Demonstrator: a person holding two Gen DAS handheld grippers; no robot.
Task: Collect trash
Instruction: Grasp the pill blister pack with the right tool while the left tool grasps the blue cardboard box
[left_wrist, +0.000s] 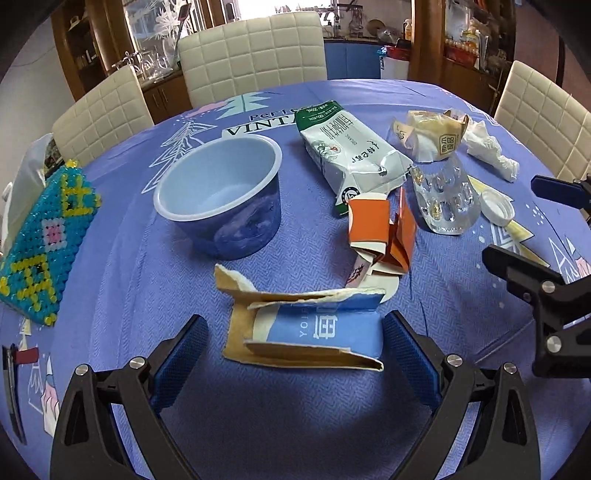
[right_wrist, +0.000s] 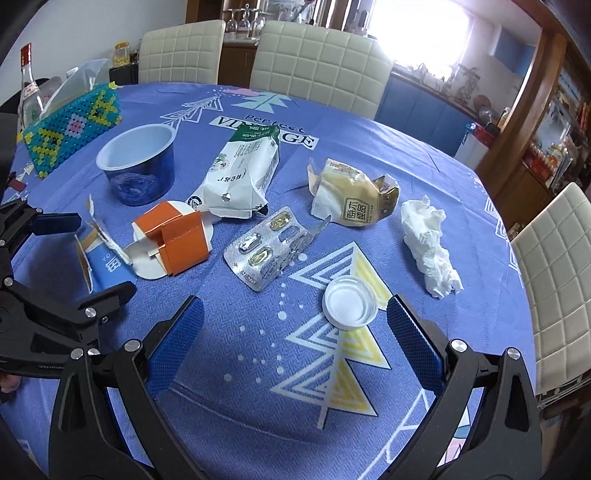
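Observation:
Trash lies on a blue tablecloth. My left gripper is open, its fingers on either side of a torn blue and brown paper cup, not closed on it. Beyond it lie a crushed orange carton, a blue plastic cup, a white and green pouch, a blister pack and a white cap. My right gripper is open and empty above the cloth, the white cap just inside its right finger. A crumpled tissue and a gold wrapper lie further right.
A beaded turquoise tissue box stands at the table's left edge. Cream padded chairs ring the table. A glass bottle stands far left. Wooden cabinets line the back wall.

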